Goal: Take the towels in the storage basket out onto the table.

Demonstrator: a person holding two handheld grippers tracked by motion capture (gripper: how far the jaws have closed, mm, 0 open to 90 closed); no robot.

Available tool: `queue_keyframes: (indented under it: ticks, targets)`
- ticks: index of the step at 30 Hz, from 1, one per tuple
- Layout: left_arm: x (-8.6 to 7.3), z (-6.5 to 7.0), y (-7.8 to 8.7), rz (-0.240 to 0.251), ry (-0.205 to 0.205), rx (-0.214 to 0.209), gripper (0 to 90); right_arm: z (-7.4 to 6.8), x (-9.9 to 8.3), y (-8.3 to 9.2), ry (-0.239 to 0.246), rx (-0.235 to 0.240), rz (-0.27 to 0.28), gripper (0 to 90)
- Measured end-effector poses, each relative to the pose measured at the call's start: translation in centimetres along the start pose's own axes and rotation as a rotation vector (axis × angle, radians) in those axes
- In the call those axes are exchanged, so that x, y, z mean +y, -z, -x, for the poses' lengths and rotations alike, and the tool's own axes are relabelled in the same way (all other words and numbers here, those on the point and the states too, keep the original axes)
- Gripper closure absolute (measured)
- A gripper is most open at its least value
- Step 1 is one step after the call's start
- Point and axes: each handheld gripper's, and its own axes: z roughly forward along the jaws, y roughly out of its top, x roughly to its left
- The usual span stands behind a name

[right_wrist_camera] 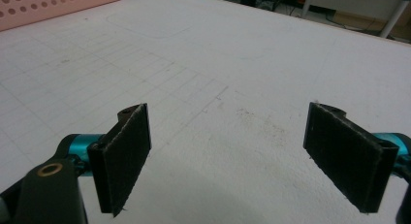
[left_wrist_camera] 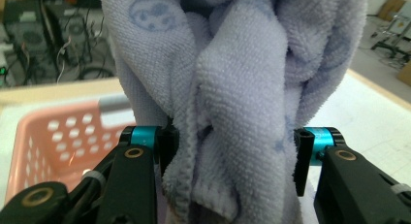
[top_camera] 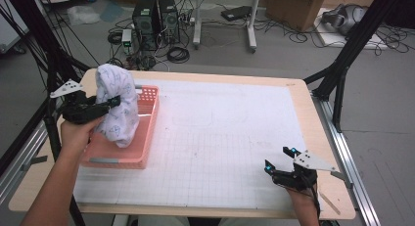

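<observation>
Left gripper (top_camera: 113, 101) clamped on a bunched pale lilac towel (top_camera: 117, 103), holding it up over the pink basket (top_camera: 147, 138); towel hangs in a twisted bundle, its lower end dangling down into the basket's near half, whether it touches the basket floor can't tell. In the left gripper view the towel (left_wrist_camera: 242, 88) sits wadded between the two pads, both pads pressed against the terry folds, faint printed cartoon pattern on the cloth, basket (left_wrist_camera: 53, 141) with its perforated wall just behind and below the towel. Basket stands on the worktop (top_camera: 220, 138) at its left side, long axis running away from the person, white gridded mat under it. Left hand (top_camera: 76, 133) wraps the gripper body just left of the basket, grey three-cornered plate on top. Right gripper (top_camera: 280, 160) well apart from the basket, near the worktop's front right corner, low over the mat, jaws spread wide with nothing between them; right gripper view shows the right gripper (right_wrist_camera: 228, 156) with both black pads far apart above bare gridded worktop (right_wrist_camera: 232, 64), basket edge (right_wrist_camera: 58, 6) far off at the top left
</observation>
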Motion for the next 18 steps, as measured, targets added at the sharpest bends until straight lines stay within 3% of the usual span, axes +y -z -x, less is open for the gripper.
queue_keyframes:
  ticks: [10, 13, 18]
  targets:
    - [1.7, 2.5, 0.6, 0.113, -0.052, -0.108, 54.1, 0.0, 0.0, 0.0, -0.001, -0.002, 0.001, 15.9]
    - [2.1, 3.4, 0.6, 0.143, -0.082, -0.163, 54.1, 0.1, 0.0, 0.0, 0.003, -0.003, 0.002, 15.9]
    - [2.5, 4.3, 0.7, 0.184, -0.091, -0.223, 54.0, 0.1, 0.0, 0.1, 0.002, -0.002, 0.001, 15.9]
